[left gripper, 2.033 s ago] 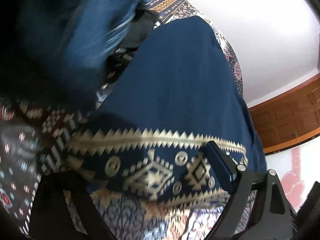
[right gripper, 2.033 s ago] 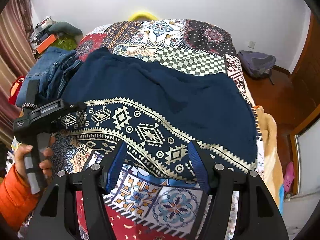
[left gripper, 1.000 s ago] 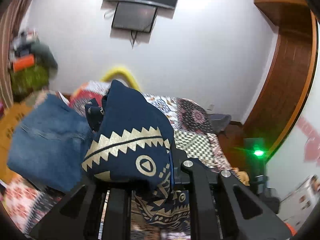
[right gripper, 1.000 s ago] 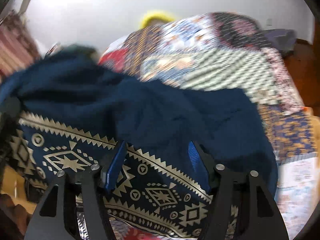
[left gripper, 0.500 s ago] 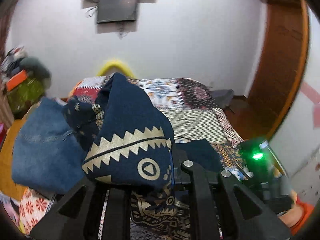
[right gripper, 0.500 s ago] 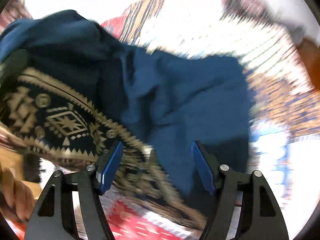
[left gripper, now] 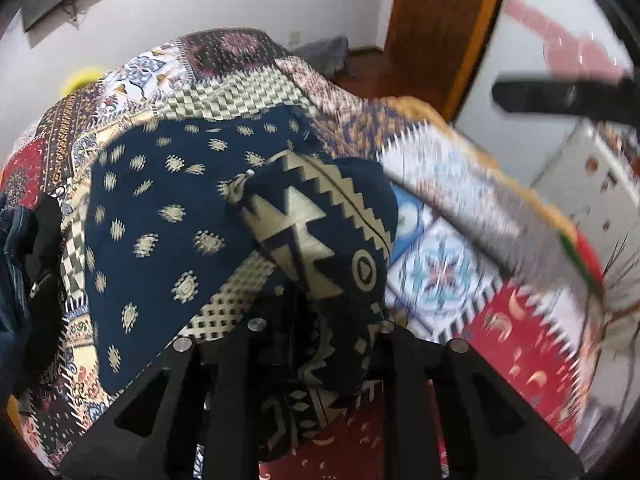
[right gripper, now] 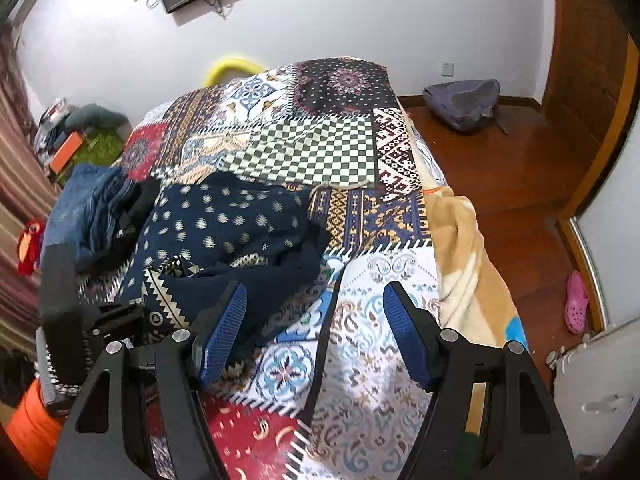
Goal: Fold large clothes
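A navy garment (right gripper: 236, 232) with gold geometric trim lies crumpled on the patchwork bedspread (right gripper: 320, 152). My left gripper (left gripper: 320, 328) is shut on a bunched end of the garment (left gripper: 324, 248), which covers its fingertips; the rest (left gripper: 160, 216) drapes away to the left. The left gripper also shows in the right wrist view (right gripper: 100, 320), low at the left by the garment's trim. My right gripper (right gripper: 316, 336) is open and empty, above the bedspread just right of the garment.
Folded jeans (right gripper: 88, 208) and a dark item lie at the bed's left side. A tan blanket (right gripper: 460, 240) hangs at the right edge. A grey backpack (right gripper: 464, 100) and a pink shoe (right gripper: 576, 300) lie on the wooden floor.
The garment, spread flat two seconds ago, is now lifted at one end by my left gripper and dragged into a crumpled heap. My right gripper stayed open and now looks down on the bed.
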`<state>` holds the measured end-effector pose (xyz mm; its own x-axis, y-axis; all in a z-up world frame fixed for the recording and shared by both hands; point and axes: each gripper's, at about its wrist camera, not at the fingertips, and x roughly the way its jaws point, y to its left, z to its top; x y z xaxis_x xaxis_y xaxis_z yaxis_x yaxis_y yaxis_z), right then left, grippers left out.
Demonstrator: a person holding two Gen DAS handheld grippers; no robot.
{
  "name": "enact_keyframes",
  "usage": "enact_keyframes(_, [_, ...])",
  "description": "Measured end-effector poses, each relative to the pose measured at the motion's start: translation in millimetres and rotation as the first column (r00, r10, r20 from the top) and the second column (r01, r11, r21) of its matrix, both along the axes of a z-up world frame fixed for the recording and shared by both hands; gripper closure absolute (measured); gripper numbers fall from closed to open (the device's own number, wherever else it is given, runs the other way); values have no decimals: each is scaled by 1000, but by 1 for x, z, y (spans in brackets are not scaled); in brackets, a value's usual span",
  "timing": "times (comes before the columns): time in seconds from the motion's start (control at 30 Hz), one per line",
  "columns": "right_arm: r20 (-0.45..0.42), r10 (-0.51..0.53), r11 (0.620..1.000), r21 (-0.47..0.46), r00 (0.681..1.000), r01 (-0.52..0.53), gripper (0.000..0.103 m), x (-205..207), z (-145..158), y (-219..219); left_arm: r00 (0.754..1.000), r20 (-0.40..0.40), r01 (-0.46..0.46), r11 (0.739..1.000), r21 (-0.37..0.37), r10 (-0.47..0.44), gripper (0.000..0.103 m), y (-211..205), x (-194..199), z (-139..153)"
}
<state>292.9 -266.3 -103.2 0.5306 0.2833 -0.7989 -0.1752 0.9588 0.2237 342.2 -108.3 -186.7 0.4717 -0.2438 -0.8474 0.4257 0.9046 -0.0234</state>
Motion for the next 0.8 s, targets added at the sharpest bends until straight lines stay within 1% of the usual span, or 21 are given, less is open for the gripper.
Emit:
enact_keyframes(0.07, [10, 19, 1000, -15, 1000, -19, 36, -2, -1, 3, 1000, 20, 5, 1000, 24, -6, 77, -1, -6, 3])
enact_keyframes(0.1, [16, 30, 999, -20, 999, -29, 36, -3, -1, 5, 1000, 14, 15, 1000, 14, -16, 71, 2, -10, 8])
enact_keyframes(0.13, [20, 37, 999, -21, 999, -37, 36, -3, 0, 7, 1000, 9, 22, 1000, 2, -22, 59, 0, -10, 10])
enact_keyframes(0.17, [23, 42, 999, -19, 999, -42, 36, -4, 3, 8, 1000, 3, 29, 999, -24, -29, 52, 7, -12, 17])
enact_keyframes(0.2, [25, 46, 999, -12, 999, -46, 36, -5, 5, 8, 999, 8, 34, 999, -37, -34, 43, 9, -16, 22])
enact_keyframes(0.23, [29, 52, 999, 0, 998, -52, 36, -4, 7, 11, 999, 21, 38, 998, -43, -37, 38, 11, -23, 27])
enact_keyframes(0.33, [40, 62, 998, 22, 997, -63, 36, -2, 9, 18, 997, 70, 18, 1000, -25, -16, 33, 22, -36, 48])
enact_keyframes(0.4, [39, 70, 997, 38, 997, -71, 35, 0, 8, 26, 992, 124, -26, 999, -18, 28, 33, 37, -40, 62])
enact_keyframes(0.43, [31, 75, 996, 46, 997, -77, 35, 2, 6, 32, 989, 139, -42, 999, -18, 44, 32, 43, -40, 65])
enact_keyframes(0.47, [17, 85, 995, 57, 996, -86, 34, 5, 2, 39, 983, 165, -78, 997, -13, 79, 31, 53, -38, 70])
enact_keyframes(0.53, [-8, 111, 992, 56, 994, -111, 34, 8, -9, 52, 974, 189, -129, 992, 5, 125, 24, 65, -31, 69])
enact_keyframes(0.57, [-19, 123, 992, 44, 992, -122, 34, 7, -14, 57, 969, 186, -169, 985, 22, 162, 24, 74, -24, 64])
enact_keyframes(0.6, [-40, 134, 991, 18, 990, -134, 34, 7, -22, 65, 968, 177, -189, 982, 32, 180, 24, 78, -20, 60])
enact_keyframes(0.63, [-53, 142, 990, 4, 988, -142, 34, 7, -28, 69, 967, 153, -213, 976, 44, 205, 24, 83, -15, 51])
enact_keyframes(0.67, [-74, 156, 987, -13, 985, -158, 34, 5, -38, 73, 966, 107, -240, 969, 53, 234, 24, 91, -8, 37])
enact_keyframes(0.7, [-96, 169, 985, -27, 981, -172, 34, 3, -46, 75, 966, 77, -253, 966, 54, 248, 24, 97, -2, 28])
enact_keyframes(0.77, [-142, 187, 978, -64, 972, -198, 34, -2, -63, 79, 965, 27, -261, 965, 23, 260, 22, 107, -1, 11])
enact_keyframes(0.8, [-155, 192, 975, -81, 969, -206, 34, -4, -69, 79, 963, -3, -269, 963, -5, 269, 19, 115, -1, 2])
